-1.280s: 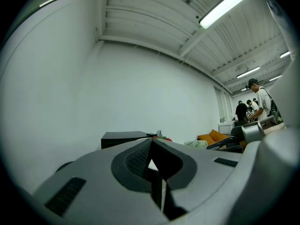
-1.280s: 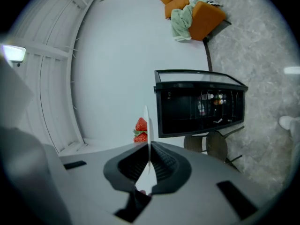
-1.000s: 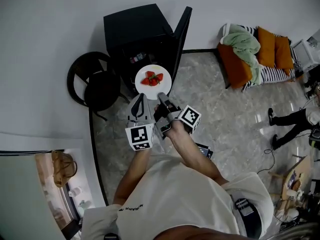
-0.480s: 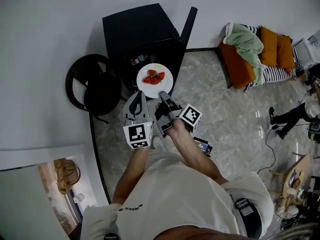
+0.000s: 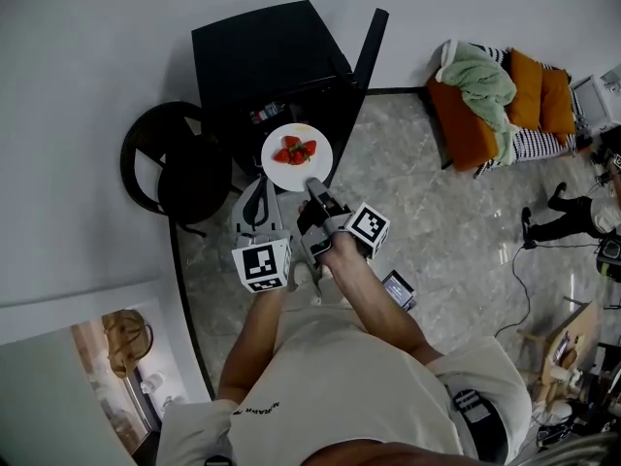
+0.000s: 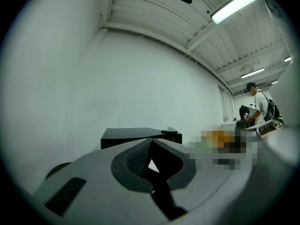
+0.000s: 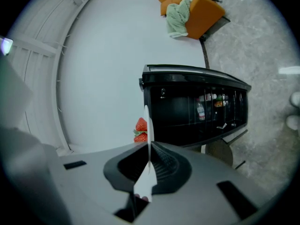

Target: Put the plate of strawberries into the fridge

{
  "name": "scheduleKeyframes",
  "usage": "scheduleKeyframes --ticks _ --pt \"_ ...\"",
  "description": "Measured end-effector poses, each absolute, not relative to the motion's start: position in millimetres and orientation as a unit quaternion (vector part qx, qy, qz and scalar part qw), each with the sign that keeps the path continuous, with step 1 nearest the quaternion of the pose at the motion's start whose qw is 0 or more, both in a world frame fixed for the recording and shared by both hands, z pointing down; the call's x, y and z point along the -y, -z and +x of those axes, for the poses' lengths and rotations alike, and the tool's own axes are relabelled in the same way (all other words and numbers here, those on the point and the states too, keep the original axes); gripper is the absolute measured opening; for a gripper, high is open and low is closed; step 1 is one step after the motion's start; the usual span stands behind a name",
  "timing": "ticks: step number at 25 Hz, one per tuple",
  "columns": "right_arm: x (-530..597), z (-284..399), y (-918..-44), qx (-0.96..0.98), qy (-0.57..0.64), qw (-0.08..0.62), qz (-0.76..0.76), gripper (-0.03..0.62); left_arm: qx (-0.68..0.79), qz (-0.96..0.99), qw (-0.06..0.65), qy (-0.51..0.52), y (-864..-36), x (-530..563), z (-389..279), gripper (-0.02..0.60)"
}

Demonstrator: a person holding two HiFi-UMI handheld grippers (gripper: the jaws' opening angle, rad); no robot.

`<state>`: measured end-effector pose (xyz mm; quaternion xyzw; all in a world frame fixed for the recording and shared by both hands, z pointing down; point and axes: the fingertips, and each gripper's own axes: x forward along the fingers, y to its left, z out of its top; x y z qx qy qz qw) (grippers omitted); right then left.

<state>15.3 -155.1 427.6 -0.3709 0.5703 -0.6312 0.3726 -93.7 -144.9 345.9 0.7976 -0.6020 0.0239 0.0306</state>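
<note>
Plate (image 5: pixel 297 158): smooth white, faint gloss, thin edge. Fridge (image 5: pixel 262 56): matt black shell. Floor (image 5: pixel 437 212) under you: polished grey stone look, reflective. Your right gripper (image 5: pixel 311 184) and left gripper (image 5: pixel 259 184): matt grey plastic with ribbed black pads (image 7: pixel 164 165). Sofa (image 5: pixel 456 129): orange cloth. Blanket (image 5: pixel 480 81): soft green cloth.

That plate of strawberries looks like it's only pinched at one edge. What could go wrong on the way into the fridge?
1. The right gripper pinches the plate by its rim only, so the plate could tilt and the loose strawberries could roll off.
2. The fridge already holds bottles, and its open door stands beside the opening. The plate might bump either of them going in.
</note>
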Motion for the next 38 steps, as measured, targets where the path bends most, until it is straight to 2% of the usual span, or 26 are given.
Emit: scheduleKeyframes --ticks 8,38 --pt "170 15 -444 -0.577 0.647 0.328 -0.377 0.025 0.612 0.790 0.017 -0.031 -352 157 -85 0.001" --pt "241 12 -563 -0.553 0.664 0.319 -0.389 0.025 0.645 0.762 0.047 -0.043 -438 203 -91 0.001"
